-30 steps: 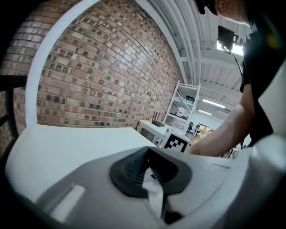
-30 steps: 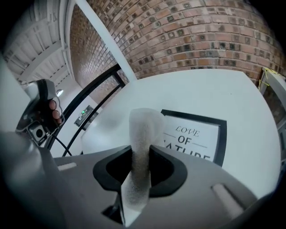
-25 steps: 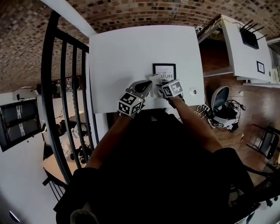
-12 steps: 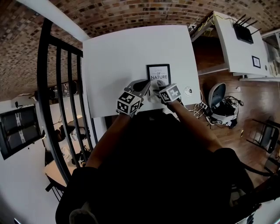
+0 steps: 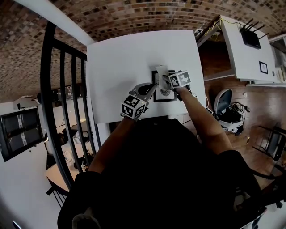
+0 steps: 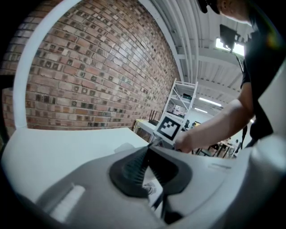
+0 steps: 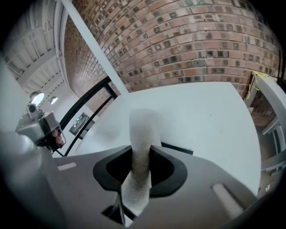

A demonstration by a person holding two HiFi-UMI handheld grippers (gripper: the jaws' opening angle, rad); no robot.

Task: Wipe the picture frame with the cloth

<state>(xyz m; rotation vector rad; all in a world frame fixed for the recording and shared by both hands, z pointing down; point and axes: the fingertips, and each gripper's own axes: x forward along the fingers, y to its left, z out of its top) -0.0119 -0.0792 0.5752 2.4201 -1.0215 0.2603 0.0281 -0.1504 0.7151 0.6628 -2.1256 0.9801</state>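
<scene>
- Head view: the picture frame [image 5: 164, 94] lies flat near the bench's [image 5: 120, 58] near edge. The left tool [image 5: 153, 88] meets its left edge and the right tool [image 5: 167, 81] is over it.
- Left gripper view: the left tool is clenched, apparently on the frame's rim. The frame is probably stiff, light and liable to slide.
- Right gripper view: the right tool pinches the cloth [image 7: 141, 152], which is soft and limp.

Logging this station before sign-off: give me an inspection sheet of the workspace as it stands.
Surface: white table.
Job's things: picture frame flat on the table; cloth over its far edge.
Clutter: nothing seen.
Grippers: left gripper shut on the frame's left edge; right gripper shut on the cloth.
Cables: tangle of cables on the floor, right of the table.
Surroundings: brick wall, black railing, wooden floor.
</scene>
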